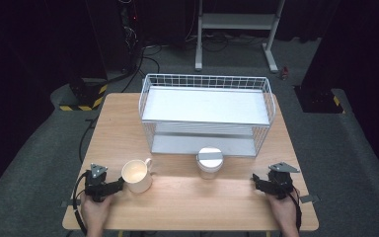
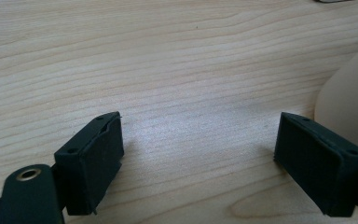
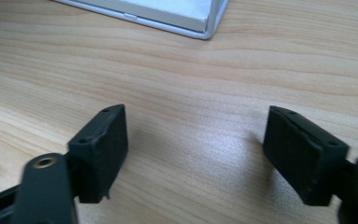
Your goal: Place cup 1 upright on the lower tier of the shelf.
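The cream mug [image 1: 137,176] is found upright near the table's [image 1: 187,202] front left edge, mouth up, handle directed toward the wire rack [image 1: 207,113]. The left gripper [image 1: 120,185] is held just beside it, jaws apart, empty. The right gripper [image 1: 254,181] is likewise released.

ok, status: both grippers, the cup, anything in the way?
Left gripper open, nothing held, beside the cream ceramic cup. Right gripper open, nothing held, over bare wooden table. Cup upright. White lidded jar stands apart, before the white wire rack.
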Available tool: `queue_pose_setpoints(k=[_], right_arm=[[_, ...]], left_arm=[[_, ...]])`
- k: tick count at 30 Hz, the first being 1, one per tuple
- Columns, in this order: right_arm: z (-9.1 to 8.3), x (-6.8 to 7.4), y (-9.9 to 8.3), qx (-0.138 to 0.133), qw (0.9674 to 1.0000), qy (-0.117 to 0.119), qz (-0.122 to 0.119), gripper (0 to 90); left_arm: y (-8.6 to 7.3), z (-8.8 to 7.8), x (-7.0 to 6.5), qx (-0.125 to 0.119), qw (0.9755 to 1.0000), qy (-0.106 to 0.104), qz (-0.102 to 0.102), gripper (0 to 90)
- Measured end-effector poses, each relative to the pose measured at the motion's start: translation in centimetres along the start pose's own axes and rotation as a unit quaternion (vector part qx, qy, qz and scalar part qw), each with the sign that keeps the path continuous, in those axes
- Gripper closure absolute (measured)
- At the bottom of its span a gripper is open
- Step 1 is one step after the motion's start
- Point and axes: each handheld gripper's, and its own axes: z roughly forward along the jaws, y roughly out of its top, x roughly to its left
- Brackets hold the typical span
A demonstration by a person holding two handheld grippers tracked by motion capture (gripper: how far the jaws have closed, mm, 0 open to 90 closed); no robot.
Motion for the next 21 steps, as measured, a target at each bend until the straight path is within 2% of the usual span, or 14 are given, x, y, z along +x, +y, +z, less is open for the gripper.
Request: queue_pose_setpoints(k=[3,14,19,21], right_arm=[[0.0,-0.1,0.0,0.003,1.0000,0.001,-0.002,17.6],[-0.1,0.0,-0.1,0.006,0.9999,0.007,-0.007,16.5],[-0.2,0.6,-0.2,0.007,0.9997,0.017,-0.015,15.6],[-0.3,1.0,-0.3,-0.003,0.9997,0.019,-0.016,16.9]], left_arm=[[0.0,0.0,0.0,0.000,1.0000,0.000,0.000,15.7],[0.0,0.0,0.1,-0.001,1.0000,0.001,-0.004,17.3],[0.0,0.0,0.1,-0.001,1.0000,0.001,-0.004,17.3],[0.0,0.0,0.1,-0.001,1.0000,0.001,-0.004,17.3]])
